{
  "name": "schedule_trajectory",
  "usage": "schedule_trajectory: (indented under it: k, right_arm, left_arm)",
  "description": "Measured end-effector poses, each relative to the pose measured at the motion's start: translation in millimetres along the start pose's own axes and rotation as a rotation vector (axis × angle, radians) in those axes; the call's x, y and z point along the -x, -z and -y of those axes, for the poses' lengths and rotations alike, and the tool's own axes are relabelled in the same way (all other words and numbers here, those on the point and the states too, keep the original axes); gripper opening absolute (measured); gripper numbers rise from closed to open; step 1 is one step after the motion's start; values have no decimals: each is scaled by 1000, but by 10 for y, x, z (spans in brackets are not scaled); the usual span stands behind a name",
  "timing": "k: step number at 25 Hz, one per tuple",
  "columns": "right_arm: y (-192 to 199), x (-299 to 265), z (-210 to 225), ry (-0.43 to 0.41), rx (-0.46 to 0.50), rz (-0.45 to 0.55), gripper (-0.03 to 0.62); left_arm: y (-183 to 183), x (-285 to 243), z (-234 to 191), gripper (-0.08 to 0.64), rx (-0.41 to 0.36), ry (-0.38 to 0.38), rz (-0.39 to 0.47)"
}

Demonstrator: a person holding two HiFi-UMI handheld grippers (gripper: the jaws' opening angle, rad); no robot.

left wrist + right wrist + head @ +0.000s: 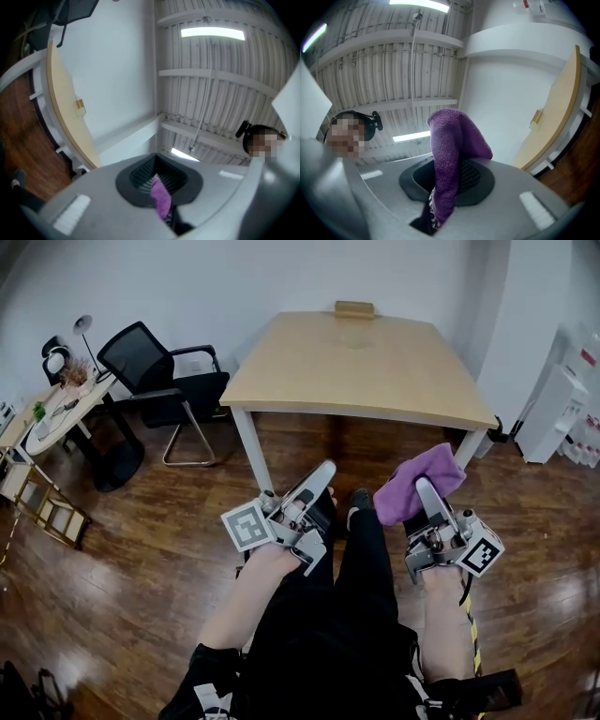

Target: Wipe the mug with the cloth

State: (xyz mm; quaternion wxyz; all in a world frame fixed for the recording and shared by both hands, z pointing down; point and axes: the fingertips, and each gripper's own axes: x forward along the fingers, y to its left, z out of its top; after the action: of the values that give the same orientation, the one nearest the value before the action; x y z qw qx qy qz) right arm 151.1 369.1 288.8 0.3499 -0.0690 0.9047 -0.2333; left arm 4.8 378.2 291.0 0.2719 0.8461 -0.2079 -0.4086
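Note:
My right gripper (427, 487) is shut on a purple cloth (409, 487), which bunches over its tip; in the right gripper view the cloth (451, 150) stands up out of the closed jaws. My left gripper (322, 475) is shut, and the head view shows nothing in it. A purple sliver (162, 198) shows at its jaws in the left gripper view; I cannot tell whether it is caught there. Both grippers are held in front of my body, angled upward, short of the wooden table (281, 381). No mug is in any view.
A small tan block (354, 308) sits at the table's far edge. A black office chair (159, 371) and a cluttered round table (58, 418) stand at the left. A white cabinet (553, 409) is at the right. The floor is dark wood.

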Motion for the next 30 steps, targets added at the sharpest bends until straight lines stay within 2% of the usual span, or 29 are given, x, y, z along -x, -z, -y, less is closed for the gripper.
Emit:
schedule_trajectory:
  k: [18, 25, 30]
  right_arm:
    - [80, 89, -92, -9, -10, 4, 58]
    - [58, 76, -154, -2, 67, -14, 60]
    - [74, 34, -207, -15, 46, -14, 60]
  left_arm:
    - [69, 43, 104, 2, -4, 1, 2]
    - [99, 19, 101, 2, 12, 1, -11]
    - [105, -1, 112, 2, 14, 3, -18]
